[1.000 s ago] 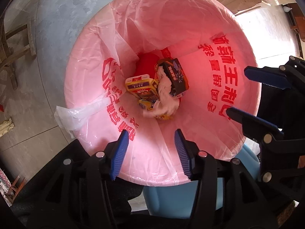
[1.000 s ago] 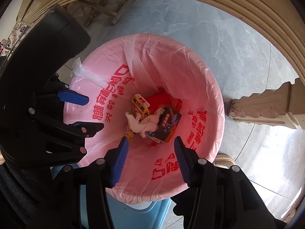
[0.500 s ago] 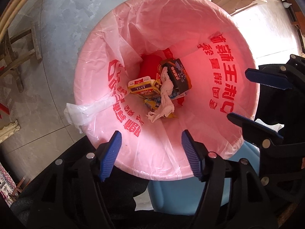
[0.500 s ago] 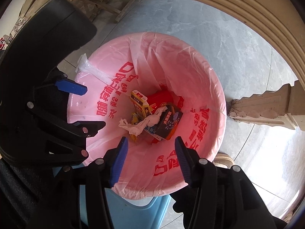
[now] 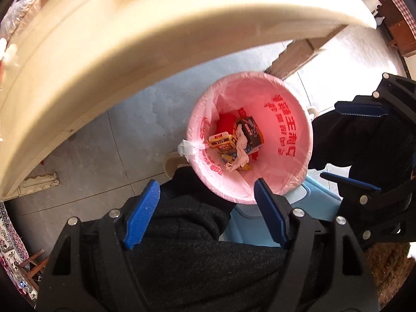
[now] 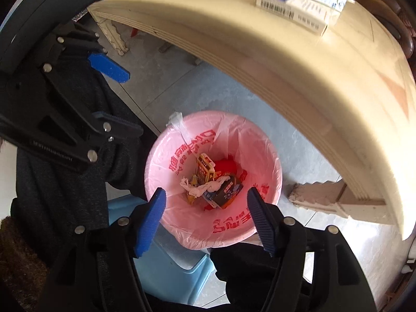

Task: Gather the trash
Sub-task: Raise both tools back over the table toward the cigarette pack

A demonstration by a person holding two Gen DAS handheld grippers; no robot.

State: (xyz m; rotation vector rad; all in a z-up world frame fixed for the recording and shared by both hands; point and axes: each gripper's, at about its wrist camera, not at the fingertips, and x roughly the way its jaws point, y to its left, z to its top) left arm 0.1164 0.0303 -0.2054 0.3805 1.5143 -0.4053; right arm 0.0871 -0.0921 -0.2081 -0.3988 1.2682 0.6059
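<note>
A bin lined with a pink bag (image 5: 291,140) (image 6: 262,153) stands on the floor below both grippers. Inside lie a crumpled white tissue (image 5: 240,150) (image 6: 205,187), a yellow box (image 5: 221,140) (image 6: 205,169), a dark box (image 5: 251,131) (image 6: 228,189) and something red (image 5: 225,124). My left gripper (image 5: 206,210) is open and empty, high above the bin's near rim. My right gripper (image 6: 206,215) is open and empty, also high above the bin. Each gripper shows in the other's view, the right one (image 5: 356,150) and the left one (image 6: 117,98).
A cream table edge (image 5: 130,52) (image 6: 312,72) arches over the bin. Two white and blue boxes (image 6: 293,7) lie on the tabletop. A light blue stool (image 6: 169,267) stands beside the bin. The person's dark clothing (image 5: 182,247) fills the near side.
Both grippers have risen well away from the bin, which now looks smaller. The table edge and its top have come into view. Both grippers stay open and empty.
</note>
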